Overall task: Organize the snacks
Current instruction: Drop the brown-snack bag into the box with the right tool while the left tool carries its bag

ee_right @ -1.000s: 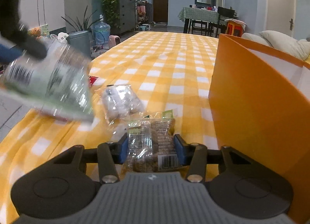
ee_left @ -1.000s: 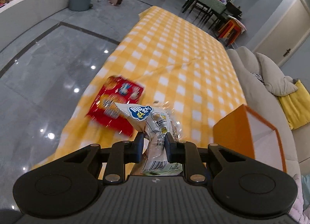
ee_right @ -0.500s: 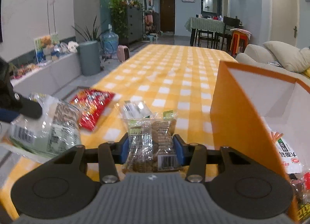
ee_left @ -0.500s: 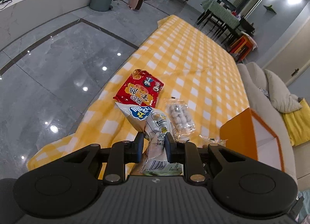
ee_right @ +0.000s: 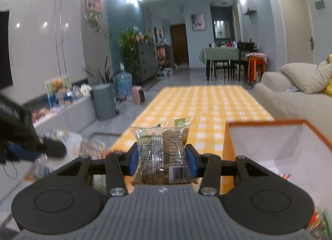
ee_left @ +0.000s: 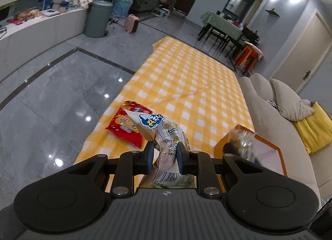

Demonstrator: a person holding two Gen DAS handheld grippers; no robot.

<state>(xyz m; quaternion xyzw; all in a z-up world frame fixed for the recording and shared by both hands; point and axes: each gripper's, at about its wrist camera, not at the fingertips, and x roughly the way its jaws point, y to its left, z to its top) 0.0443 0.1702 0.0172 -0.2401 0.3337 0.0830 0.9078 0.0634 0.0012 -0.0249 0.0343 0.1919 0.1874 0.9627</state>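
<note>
My left gripper is shut on a clear snack bag with a blue logo, held above the near end of the yellow checked table. A red snack packet lies on the cloth just beyond it. My right gripper is shut on a clear packet of brown biscuits, lifted above the table. The orange box with a white inside stands to its right; it also shows in the left wrist view. The left gripper and its bag appear blurred at the left edge.
A beige sofa with cushions runs along the table's right side. Grey tiled floor lies to the left, with a grey bin and a low white counter beyond. A dining table with chairs stands at the far end.
Both grippers have risen with their packets still held. The right wrist view now looks over the box's rim and down the room. The small clear bag of balls on the cloth has dropped out of view.
</note>
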